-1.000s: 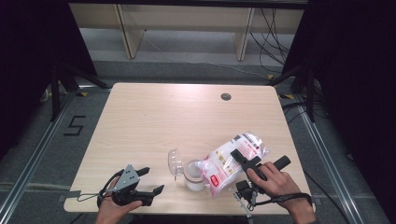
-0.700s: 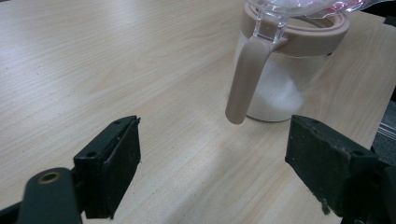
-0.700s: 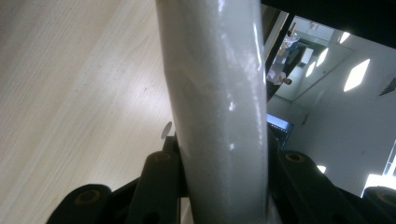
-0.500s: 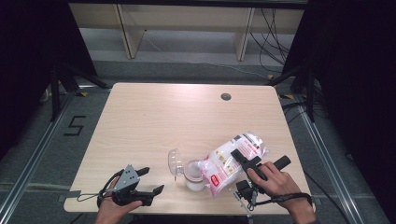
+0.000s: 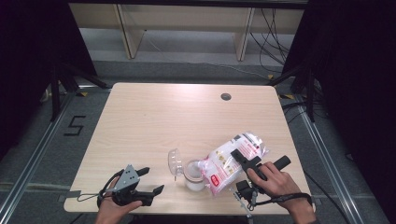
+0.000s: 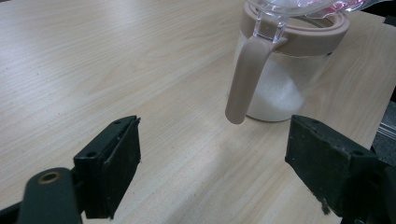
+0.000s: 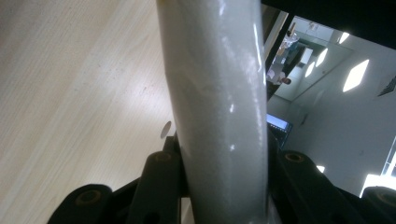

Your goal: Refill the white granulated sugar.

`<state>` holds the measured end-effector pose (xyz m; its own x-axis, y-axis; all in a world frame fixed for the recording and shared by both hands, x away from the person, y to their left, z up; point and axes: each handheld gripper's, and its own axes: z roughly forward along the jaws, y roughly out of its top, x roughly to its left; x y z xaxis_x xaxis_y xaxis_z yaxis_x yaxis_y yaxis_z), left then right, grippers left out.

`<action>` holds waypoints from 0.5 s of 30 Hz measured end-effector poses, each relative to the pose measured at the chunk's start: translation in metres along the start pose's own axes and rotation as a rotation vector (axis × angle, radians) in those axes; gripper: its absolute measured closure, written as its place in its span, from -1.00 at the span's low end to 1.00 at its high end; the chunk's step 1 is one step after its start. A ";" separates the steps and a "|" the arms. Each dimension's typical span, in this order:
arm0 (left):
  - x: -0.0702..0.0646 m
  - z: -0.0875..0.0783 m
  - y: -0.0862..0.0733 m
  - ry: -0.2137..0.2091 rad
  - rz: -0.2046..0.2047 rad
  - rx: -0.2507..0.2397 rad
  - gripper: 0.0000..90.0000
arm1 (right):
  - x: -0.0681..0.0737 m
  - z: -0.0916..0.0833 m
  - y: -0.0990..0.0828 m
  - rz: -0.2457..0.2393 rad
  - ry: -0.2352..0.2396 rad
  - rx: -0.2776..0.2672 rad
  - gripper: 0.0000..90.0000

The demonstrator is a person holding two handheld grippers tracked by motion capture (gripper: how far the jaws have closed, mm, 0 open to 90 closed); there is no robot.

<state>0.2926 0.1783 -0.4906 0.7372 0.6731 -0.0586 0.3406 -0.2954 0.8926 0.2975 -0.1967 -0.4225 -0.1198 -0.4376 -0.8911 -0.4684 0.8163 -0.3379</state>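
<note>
Nothing has shifted in the last second — the right gripper (image 5: 243, 156) stays clamped on the tilted bag (image 5: 231, 161) over the open jar (image 5: 194, 173) near the surface's front edge, so pouring goes on; the left gripper (image 5: 148, 181) rests wide open, empty.

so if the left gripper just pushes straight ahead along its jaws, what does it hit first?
Probably the jar: its beige handle hangs nearest, between the open jaws' line in the left gripper view. Bare table before it; depth unclear.
</note>
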 end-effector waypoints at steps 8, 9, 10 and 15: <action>0.000 0.000 0.000 0.001 -0.005 -0.001 -0.61 | -0.002 -0.001 0.001 -0.017 0.007 0.008 0.60; 0.000 0.000 0.000 0.001 -0.005 -0.001 -0.61 | -0.002 -0.001 0.001 -0.017 0.007 0.008 0.60; 0.000 0.000 0.000 0.001 -0.005 -0.001 -0.61 | -0.002 -0.001 0.001 -0.014 -0.004 0.004 0.59; 0.000 0.000 0.000 0.001 -0.005 -0.001 -0.61 | -0.002 -0.002 0.001 -0.017 -0.001 0.008 0.59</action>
<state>0.2926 0.1780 -0.4909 0.7352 0.6749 -0.0627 0.3438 -0.2917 0.8926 0.2953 -0.1955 -0.4206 -0.1108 -0.4509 -0.8857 -0.4632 0.8119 -0.3554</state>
